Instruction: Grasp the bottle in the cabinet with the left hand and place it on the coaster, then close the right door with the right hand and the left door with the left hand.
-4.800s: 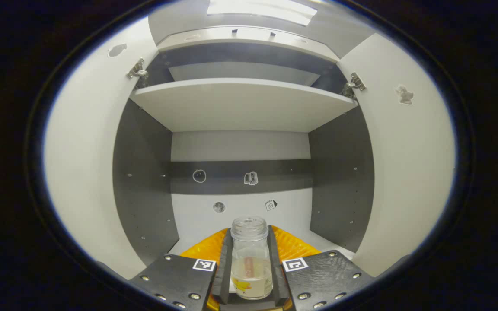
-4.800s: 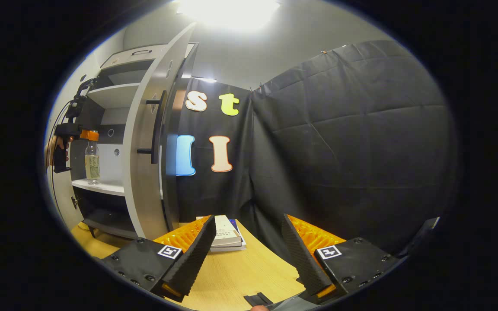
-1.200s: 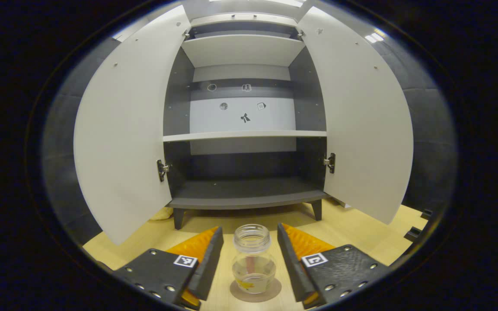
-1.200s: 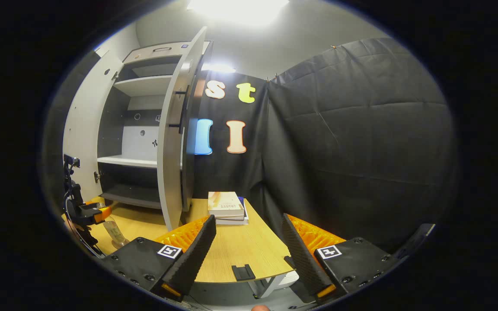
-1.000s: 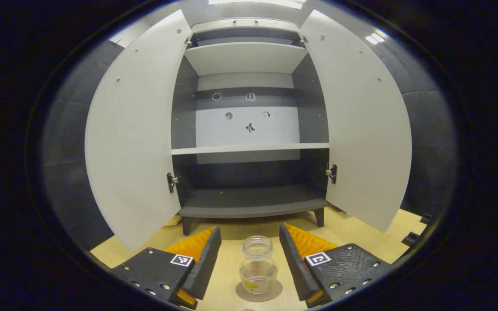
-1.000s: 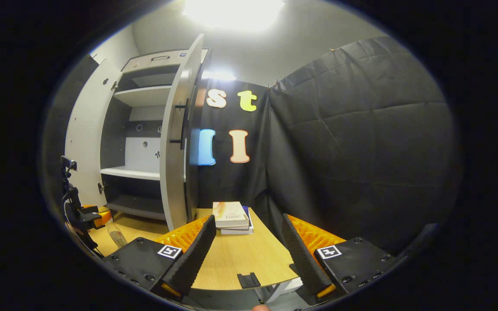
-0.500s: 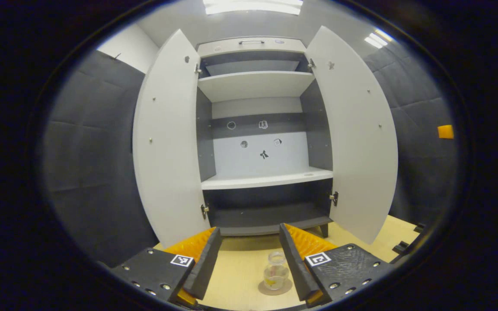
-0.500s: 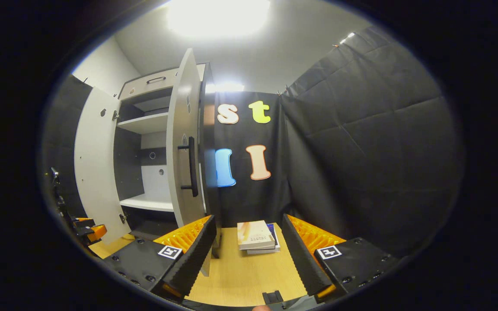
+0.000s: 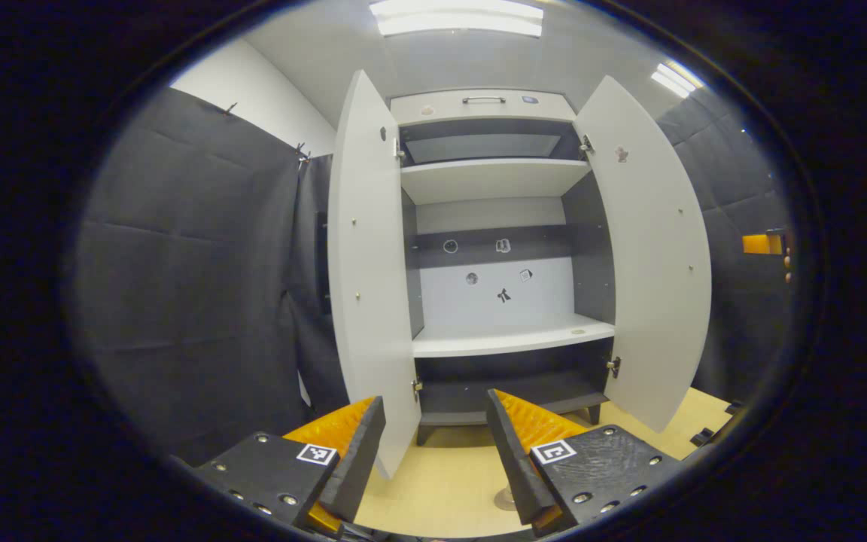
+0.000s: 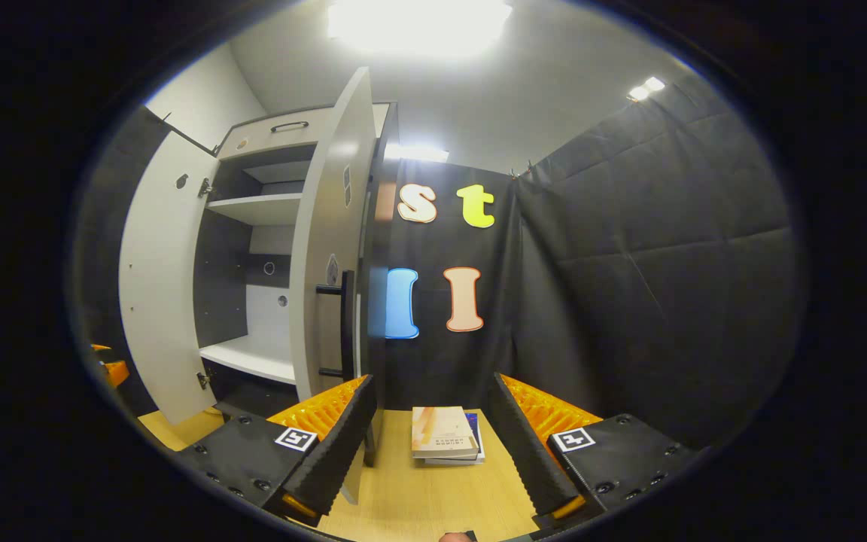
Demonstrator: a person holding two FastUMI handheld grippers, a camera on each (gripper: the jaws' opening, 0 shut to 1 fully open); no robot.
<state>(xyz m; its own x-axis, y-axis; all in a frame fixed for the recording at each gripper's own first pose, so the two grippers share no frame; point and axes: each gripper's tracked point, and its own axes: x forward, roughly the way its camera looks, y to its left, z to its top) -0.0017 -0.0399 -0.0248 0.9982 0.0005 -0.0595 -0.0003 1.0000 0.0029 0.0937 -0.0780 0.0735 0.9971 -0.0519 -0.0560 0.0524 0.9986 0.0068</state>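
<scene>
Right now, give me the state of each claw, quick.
Left claw: open, holding nothing, fingers spread in front of the open cabinet.
Right claw: open, holding nothing, fingers spread above the table.

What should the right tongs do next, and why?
Probably swing the right tongs left to the outer face of the right door, near its black handle, and start pushing it shut. That door and the left door stand wide open, the cabinet's middle shelf is bare, and the right tongs are open and empty.
</scene>
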